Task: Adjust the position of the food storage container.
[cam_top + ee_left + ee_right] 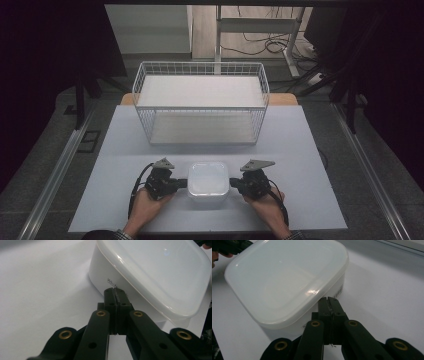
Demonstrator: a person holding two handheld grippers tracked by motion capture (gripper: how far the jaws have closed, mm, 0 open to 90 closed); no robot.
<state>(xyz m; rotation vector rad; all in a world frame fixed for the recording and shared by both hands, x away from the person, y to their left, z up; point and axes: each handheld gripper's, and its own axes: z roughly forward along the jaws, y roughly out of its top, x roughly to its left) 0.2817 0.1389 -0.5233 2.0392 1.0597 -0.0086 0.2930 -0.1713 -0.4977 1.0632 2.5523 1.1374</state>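
High view: fixed overhead, facing forward and down across the whole surface [310, 150], set well back; forearms enter at the bottom edge. Left gripper view: mounted on the left tool [116, 291], looking along its jaws, very close, at one side wall of the white lidded container [155, 272]. Right gripper view: mounted on the right tool [329, 300], equally close, facing the container's opposite side. All three views share the container and the surface around it; each gripper view catches the other tool at a top corner.
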